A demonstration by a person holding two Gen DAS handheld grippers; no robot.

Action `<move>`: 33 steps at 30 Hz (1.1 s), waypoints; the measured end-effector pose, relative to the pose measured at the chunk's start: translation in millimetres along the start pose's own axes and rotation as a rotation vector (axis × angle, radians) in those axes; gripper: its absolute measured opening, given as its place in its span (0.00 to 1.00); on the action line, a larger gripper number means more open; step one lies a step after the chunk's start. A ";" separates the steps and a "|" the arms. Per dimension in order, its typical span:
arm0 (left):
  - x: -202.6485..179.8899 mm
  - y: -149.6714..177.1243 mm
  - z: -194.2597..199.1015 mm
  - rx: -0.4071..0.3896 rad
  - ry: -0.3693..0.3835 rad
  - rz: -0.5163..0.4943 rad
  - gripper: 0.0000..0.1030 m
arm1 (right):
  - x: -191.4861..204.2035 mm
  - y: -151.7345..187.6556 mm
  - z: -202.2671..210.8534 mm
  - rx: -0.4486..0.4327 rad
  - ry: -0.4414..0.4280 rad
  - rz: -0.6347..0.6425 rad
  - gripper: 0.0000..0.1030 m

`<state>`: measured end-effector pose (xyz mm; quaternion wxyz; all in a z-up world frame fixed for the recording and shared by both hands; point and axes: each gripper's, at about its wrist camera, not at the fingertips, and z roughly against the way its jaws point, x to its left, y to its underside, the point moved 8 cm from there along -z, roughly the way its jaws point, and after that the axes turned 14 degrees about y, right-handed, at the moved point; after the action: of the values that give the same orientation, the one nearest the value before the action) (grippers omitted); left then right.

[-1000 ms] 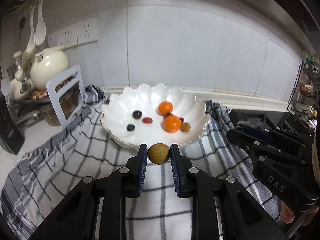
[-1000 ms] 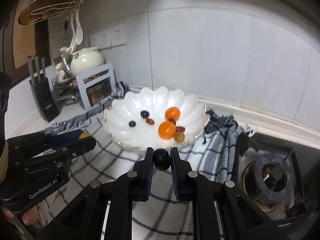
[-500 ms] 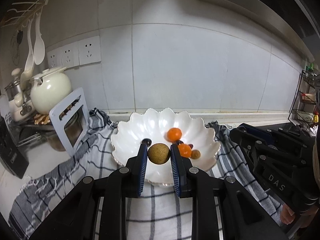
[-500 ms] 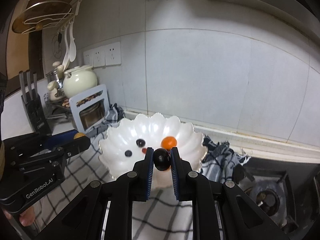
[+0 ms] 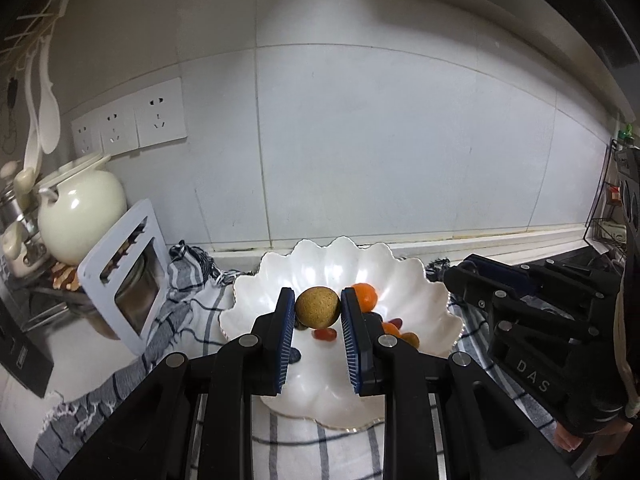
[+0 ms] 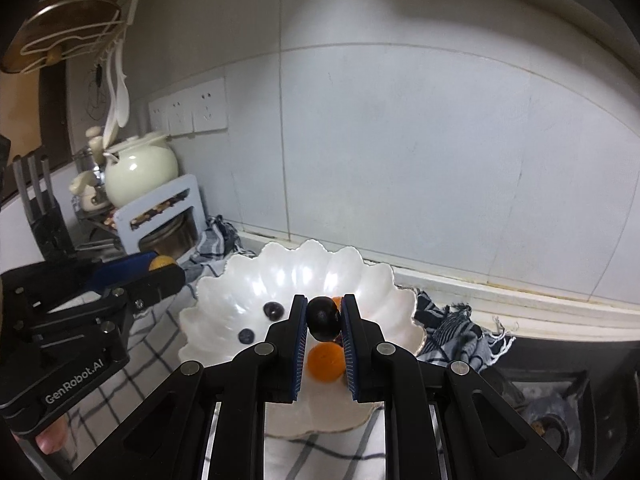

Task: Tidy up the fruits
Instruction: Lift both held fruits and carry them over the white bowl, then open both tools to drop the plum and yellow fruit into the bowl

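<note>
A white scalloped bowl (image 5: pixel 404 276) sits on a checked cloth and holds several small fruits: oranges (image 5: pixel 363 295), a red one (image 5: pixel 324 334) and dark ones. My left gripper (image 5: pixel 318 308) is shut on a tan round fruit (image 5: pixel 318 307) and holds it above the bowl. My right gripper (image 6: pixel 324 318) is shut on a dark round fruit (image 6: pixel 323 318), also above the bowl (image 6: pixel 256 288), over an orange (image 6: pixel 325 362). Two dark berries (image 6: pixel 273 310) lie at the bowl's left. Each gripper shows at the edge of the other's view.
A cream teapot (image 5: pixel 80 208) and a white-framed jar rack (image 5: pixel 124 272) stand at the left by the tiled wall. A knife block (image 6: pixel 44 216) is further left. A gas burner (image 6: pixel 556 412) lies right of the checked cloth (image 5: pixel 180 320).
Both grippers have risen and moved forward, from in front of the bowl to above it, each still holding its fruit.
</note>
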<state>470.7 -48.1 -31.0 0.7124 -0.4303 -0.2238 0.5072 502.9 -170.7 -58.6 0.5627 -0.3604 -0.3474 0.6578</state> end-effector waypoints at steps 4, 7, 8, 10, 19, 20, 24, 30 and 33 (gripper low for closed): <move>5.5 -6.1 -11.9 0.012 -0.012 -0.014 0.23 | 0.9 -2.2 -15.6 0.020 0.014 0.021 0.18; 8.6 -7.7 -21.6 0.032 -0.011 -0.015 0.23 | -0.3 -4.2 -27.9 0.038 0.022 0.027 0.18; 9.7 -7.6 -25.0 0.040 -0.013 -0.017 0.23 | -1.0 -4.9 -32.0 0.044 0.023 0.027 0.18; 11.4 -6.5 -31.7 0.057 -0.012 -0.017 0.23 | -0.9 -6.0 -39.6 0.058 0.024 0.030 0.18; 18.0 10.1 -65.3 0.150 -0.005 0.016 0.24 | 1.3 2.9 -72.1 0.134 0.026 0.039 0.18; 18.4 11.9 -67.9 0.159 -0.003 0.019 0.24 | 1.7 4.6 -75.2 0.141 0.026 0.041 0.18; 18.7 19.9 -75.4 0.185 0.003 0.027 0.34 | -0.6 12.1 -84.2 0.173 0.035 0.042 0.26; 18.8 20.2 -76.0 0.188 -0.014 0.023 0.48 | -6.7 16.7 -88.4 0.191 0.050 0.024 0.43; 19.3 19.0 -70.2 0.180 -0.027 0.035 0.58 | -8.2 16.1 -85.8 0.190 0.052 0.022 0.45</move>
<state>521.1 -55.4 -86.4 0.7363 -0.3616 -0.1792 0.5432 570.2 -176.4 -114.7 0.5961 -0.3260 -0.2648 0.6843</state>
